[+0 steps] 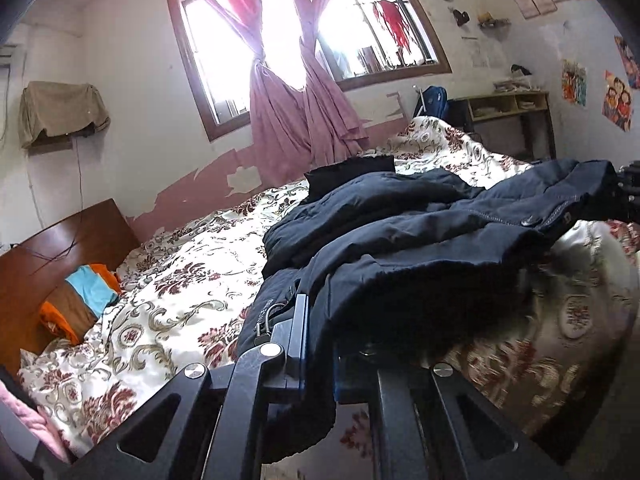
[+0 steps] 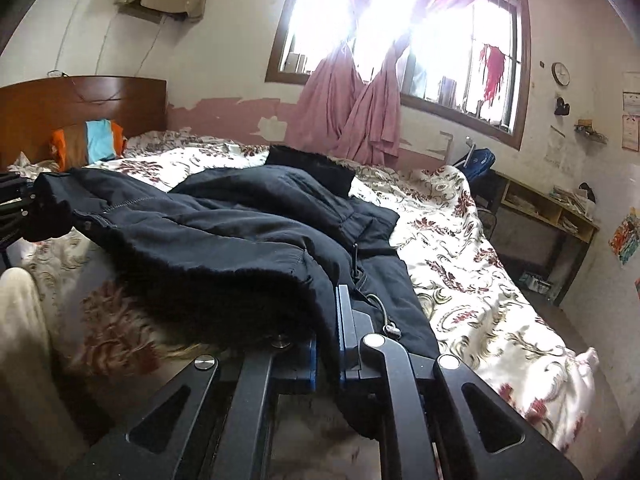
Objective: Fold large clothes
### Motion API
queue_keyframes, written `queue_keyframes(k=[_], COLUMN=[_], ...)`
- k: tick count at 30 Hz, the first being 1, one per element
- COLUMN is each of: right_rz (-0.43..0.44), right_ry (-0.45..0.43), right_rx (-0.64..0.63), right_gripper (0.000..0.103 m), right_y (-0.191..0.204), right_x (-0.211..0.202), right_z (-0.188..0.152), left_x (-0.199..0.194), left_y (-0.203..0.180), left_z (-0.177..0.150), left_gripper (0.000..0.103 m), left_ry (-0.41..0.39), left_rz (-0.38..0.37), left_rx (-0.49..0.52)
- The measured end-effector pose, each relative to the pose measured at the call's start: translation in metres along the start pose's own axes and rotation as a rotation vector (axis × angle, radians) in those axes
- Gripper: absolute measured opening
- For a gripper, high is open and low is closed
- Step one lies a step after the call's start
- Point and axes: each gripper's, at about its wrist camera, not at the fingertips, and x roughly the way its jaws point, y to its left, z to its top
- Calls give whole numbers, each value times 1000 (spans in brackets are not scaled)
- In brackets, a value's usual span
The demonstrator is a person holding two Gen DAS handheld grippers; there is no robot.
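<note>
A large dark navy padded jacket (image 1: 420, 216) lies crumpled across the floral quilt, its near edge raised off the bed. My left gripper (image 1: 320, 332) is shut on the jacket's near edge, and fabric drapes over its right finger. My right gripper (image 2: 332, 320) is shut on another part of the same edge of the jacket (image 2: 224, 232). Each gripper shows at the other view's side: the right gripper (image 1: 630, 192) and the left gripper (image 2: 16, 204), both with jacket cloth bunched at them. A black furry piece (image 2: 312, 168) lies at the jacket's far end.
The floral quilt (image 1: 180, 280) covers a wide bed with a wooden headboard (image 1: 60, 248) and a striped orange, blue and brown pillow (image 1: 84, 292). Pink curtains (image 1: 304, 120) hang at the window behind. A desk with shelves (image 2: 552, 216) stands past the bed's foot.
</note>
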Motion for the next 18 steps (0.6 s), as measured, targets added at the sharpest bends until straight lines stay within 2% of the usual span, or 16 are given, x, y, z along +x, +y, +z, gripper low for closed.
queue_keyframes(k=[4, 8, 11, 15, 18], right_rz=[15, 14, 15, 12, -6], right_ry=[-27, -99, -158, -212, -234], right_rx=[20, 36, 52, 42, 7], right_gripper=[6, 6, 6, 6, 6], right_y=[-5, -14, -22, -29, -27], right_x=[-41, -86, -104, -104, -91], right_z=[6, 24, 39, 60, 78], left_x=[-40, -77, -95, -98, -81], left_y=[10, 24, 31, 39, 42], left_z=[5, 23, 39, 59, 77], left_gripper=[8, 8, 8, 7, 7], left_ry=[-13, -76, -128, -179, -198], left_rz=[-17, -25, -21, -18, -13], left_rx=[-29, -47, -46, -40, -23])
